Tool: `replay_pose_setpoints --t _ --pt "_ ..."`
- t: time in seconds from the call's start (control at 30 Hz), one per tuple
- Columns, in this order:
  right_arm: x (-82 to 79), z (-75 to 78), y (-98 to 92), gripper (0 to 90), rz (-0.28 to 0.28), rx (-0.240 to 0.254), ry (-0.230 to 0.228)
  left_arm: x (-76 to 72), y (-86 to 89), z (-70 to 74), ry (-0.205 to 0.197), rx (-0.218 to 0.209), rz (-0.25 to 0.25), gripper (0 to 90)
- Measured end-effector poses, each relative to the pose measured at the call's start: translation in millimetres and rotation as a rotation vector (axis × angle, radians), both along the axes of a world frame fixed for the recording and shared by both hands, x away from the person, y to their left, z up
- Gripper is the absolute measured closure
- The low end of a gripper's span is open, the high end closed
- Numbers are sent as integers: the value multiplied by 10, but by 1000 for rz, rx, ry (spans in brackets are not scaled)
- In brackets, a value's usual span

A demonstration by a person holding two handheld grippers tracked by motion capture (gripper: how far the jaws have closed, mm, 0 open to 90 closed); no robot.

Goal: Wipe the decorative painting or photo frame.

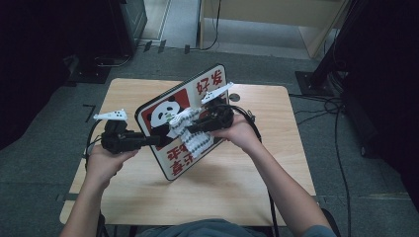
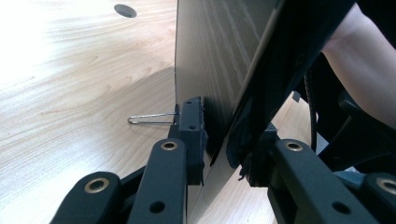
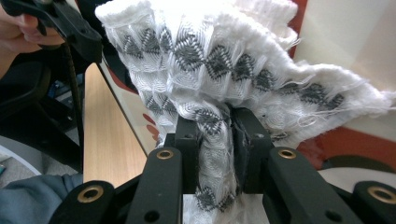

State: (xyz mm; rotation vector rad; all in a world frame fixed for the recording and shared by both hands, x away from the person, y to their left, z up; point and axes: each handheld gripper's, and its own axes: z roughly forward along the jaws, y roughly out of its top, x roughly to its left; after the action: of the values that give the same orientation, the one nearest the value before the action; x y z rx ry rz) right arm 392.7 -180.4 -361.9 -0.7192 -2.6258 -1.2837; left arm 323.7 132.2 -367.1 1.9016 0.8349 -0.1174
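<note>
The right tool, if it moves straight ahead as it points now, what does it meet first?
The right tool is shut on a white cloth, which lies against the panda board. Going on, the cloth would press harder into the board's printed face, it seems.

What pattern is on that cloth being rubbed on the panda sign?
White woven cloth with rows of grey diamond shapes, clearest in the right gripper view.

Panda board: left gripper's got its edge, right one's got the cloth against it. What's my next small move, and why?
Probably stroke the cloth across the panda board. The right gripper pinches the bunched cloth against the face, and the left gripper clamps the edge, holding the board tilted.
</note>
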Motion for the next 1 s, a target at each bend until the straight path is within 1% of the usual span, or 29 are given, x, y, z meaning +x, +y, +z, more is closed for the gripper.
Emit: replay_pose_setpoints --t 0.23,0.47,0.57,0.8,1.0 --pt "-16 -102 -14 747 7 2 11 -2 -3 1 2 -1 -1 740" --pt "-27 -197 -31 746 6 20 25 3 -2 -1 4 -4 1 739" --pt "-34 -222 -29 746 10 7 26 2 -6 0 4 -4 0 739" --pt "-50 -301 -36 744 13 8 38 1 -6 -1 5 -4 -1 738" --pt "-67 -370 -38 740 11 -5 53 5 -4 -4 6 -6 -2 736"
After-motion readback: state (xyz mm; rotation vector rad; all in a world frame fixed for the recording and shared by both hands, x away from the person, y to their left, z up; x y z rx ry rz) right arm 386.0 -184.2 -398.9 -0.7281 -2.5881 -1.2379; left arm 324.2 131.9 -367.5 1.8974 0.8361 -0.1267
